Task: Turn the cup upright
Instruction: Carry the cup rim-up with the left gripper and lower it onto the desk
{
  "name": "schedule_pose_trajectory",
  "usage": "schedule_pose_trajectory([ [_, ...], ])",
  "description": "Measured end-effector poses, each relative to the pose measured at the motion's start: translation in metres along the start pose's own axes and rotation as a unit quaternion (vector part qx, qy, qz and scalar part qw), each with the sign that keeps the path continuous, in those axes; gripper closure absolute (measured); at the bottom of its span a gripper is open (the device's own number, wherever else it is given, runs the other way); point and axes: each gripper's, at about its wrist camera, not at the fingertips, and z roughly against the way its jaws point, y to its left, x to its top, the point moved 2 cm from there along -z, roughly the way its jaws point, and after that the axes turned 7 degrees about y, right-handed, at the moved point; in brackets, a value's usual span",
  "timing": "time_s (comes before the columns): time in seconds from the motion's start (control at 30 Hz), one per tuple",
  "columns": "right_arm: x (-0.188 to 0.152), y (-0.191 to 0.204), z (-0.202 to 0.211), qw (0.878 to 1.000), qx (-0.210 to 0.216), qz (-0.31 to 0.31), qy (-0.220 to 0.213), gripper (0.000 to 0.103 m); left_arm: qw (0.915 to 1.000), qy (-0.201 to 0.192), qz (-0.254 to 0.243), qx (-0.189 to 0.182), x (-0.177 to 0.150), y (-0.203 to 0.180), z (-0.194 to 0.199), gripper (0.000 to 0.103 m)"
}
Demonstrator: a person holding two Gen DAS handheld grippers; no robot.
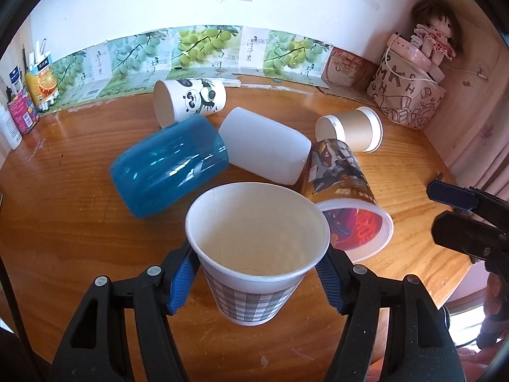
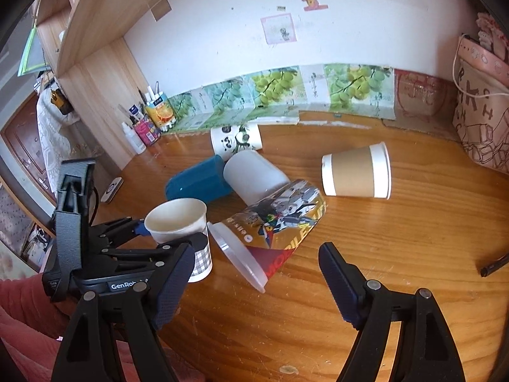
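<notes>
My left gripper [image 1: 257, 269] is shut on a white paper cup with a grey check pattern [image 1: 254, 254], held upright with its mouth up, over the wooden table [image 1: 79, 222]. The same cup [image 2: 178, 222] and the left gripper [image 2: 165, 238] show in the right wrist view at the left. My right gripper [image 2: 254, 283] is open and empty, near the table's front; it also shows at the right edge of the left wrist view [image 1: 445, 205]. Several cups lie on their sides behind.
Lying on their sides: a blue cup [image 1: 168, 165], a white cup [image 1: 267, 146], a panda cup [image 1: 191, 100], a brown-sleeved paper cup [image 1: 353, 129], a printed plastic cup [image 1: 343, 194]. A patterned bag [image 1: 407, 95] stands back right. Cartons line the wall. A pen [image 2: 494, 265] lies right.
</notes>
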Motion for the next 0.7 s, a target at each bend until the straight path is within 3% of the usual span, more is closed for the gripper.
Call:
schedule_pose_trajectory([
  [0.17,0.000,0.004,-0.005,1.000,0.010,-0.011,0.003,0.022,0.9996,0.010,-0.021,0.014,-0.006,-0.001,0.003,0.027],
  [0.3,-0.002,0.008,-0.009,1.000,0.005,-0.023,0.009,0.022,0.9989,0.022,-0.040,-0.007,-0.010,-0.003,0.006,0.021],
  [0.47,-0.009,0.016,-0.007,0.998,-0.009,-0.060,0.002,0.020,0.9967,0.034,-0.070,-0.024,-0.016,-0.004,0.019,0.020],
  [0.7,-0.021,0.046,0.005,0.991,-0.064,-0.112,-0.022,0.015,0.9900,0.041,-0.128,-0.044,-0.026,0.004,0.059,0.012],
])
